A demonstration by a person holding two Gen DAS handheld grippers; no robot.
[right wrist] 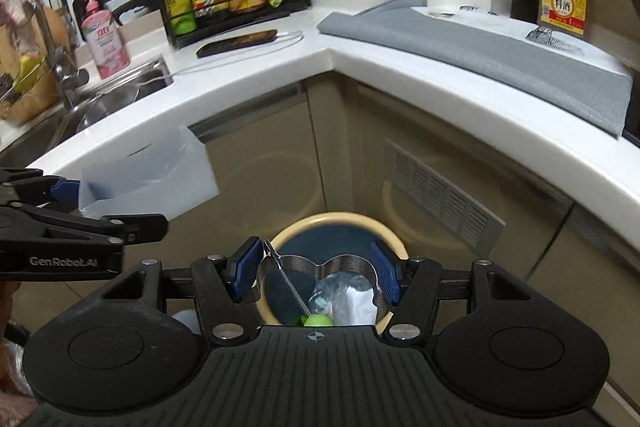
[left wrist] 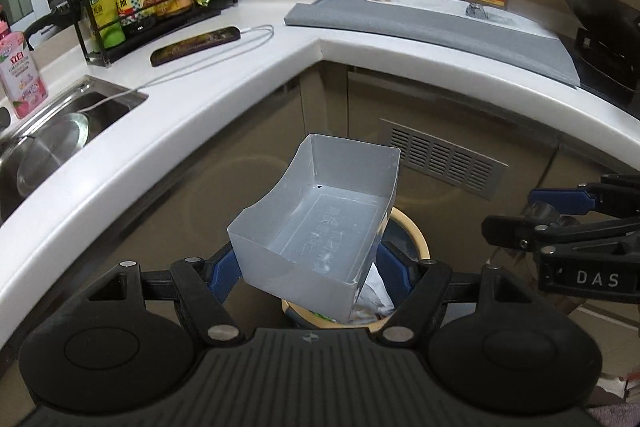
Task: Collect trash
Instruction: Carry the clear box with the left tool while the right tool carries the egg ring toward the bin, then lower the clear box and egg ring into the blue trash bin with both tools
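Left tool (left wrist: 306,269) clamps grey box (left wrist: 316,219) over bin (left wrist: 416,233).

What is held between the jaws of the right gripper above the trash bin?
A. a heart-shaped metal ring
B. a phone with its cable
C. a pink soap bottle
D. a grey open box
A: the right wrist view shows the right gripper shut on a heart-shaped metal ring over the trash bin; the grey open box sits in the left gripper.
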